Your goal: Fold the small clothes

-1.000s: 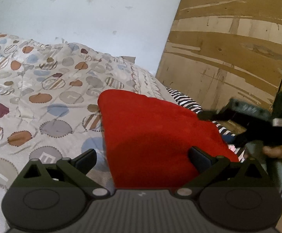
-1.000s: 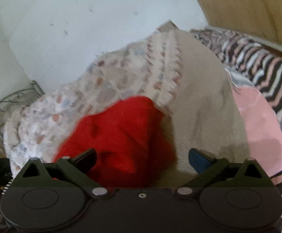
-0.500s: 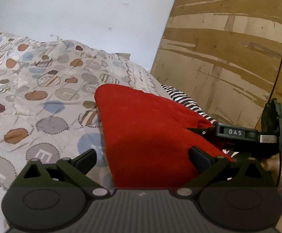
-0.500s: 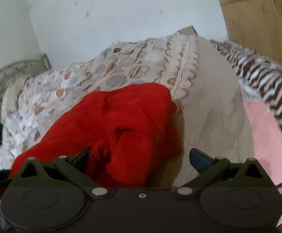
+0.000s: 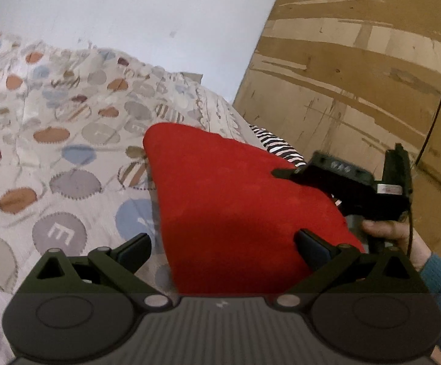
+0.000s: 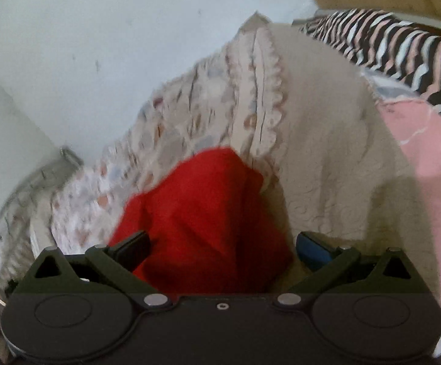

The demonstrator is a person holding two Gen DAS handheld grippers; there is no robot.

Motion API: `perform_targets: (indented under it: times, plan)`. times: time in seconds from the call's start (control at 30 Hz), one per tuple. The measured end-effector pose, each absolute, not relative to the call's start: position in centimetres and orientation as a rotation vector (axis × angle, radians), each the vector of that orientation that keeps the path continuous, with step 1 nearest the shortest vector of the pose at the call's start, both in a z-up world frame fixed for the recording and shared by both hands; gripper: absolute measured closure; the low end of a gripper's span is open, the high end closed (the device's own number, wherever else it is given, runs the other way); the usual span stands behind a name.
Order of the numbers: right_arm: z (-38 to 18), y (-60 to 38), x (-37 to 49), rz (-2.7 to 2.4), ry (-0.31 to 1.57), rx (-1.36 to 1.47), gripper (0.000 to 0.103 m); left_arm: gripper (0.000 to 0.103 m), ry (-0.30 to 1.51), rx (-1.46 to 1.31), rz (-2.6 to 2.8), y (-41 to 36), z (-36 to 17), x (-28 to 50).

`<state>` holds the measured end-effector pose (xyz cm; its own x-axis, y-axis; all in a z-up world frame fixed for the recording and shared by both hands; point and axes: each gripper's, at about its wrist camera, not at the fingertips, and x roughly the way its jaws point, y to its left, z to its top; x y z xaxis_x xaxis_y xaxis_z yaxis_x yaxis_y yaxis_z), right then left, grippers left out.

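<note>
Both grippers, left (image 5: 222, 251) and right (image 6: 222, 248), have jaws spread wide over the red cloth (image 5: 235, 197) on the bed (image 5: 68, 158). Only the left view shows the hand (image 5: 393, 237) gripping the right one.

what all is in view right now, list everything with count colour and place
red cloth: one, red, lying on the bed between both tongs
quilt: one, cream with coloured spots, covering the bed left of the cloth
striped fabric: one, black, white and pink, at the bed's far right edge
pink fabric: one, pink, right of the quilt
wall: one, white, behind the bed
wooden panel: one, brown, right of the wall
wire frame: one, grey, left of the bed, blurred
left tongs: open, over the cloth
right tongs: open, over the cloth
hand: one, holding the right tongs
</note>
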<state>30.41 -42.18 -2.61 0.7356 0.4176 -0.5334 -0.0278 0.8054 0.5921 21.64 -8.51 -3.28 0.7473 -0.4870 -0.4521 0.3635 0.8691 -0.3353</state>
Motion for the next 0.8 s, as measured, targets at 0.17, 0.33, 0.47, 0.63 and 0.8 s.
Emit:
perform_targets:
  times: [0.17,0.33,0.47,0.63,0.8]
  plan:
    - [-3.6,-41.9,30.0,0.252,0.68,0.55,0.002,0.0,0.566,-0.265,-0.486,-8.4,-3.2,21.7]
    - [-3.7,-41.7,29.6,0.243,0.669,0.523,0.006,0.001,0.638,-0.458,-0.554,-5.3,-2.5,23.7]
    - [-3.9,-41.6,29.7,0.24,0.659,0.529,0.006,0.001,0.648,-0.594,-0.542,-3.2,-2.5,25.4]
    - [-4.1,-41.7,29.7,0.242,0.648,0.537,0.006,0.001,0.743,-0.53,-0.492,-4.3,-2.7,29.2]
    - [-4.2,-41.7,29.5,0.241,0.637,0.542,0.006,0.0,0.815,-0.559,-0.53,-5.0,-4.4,31.4]
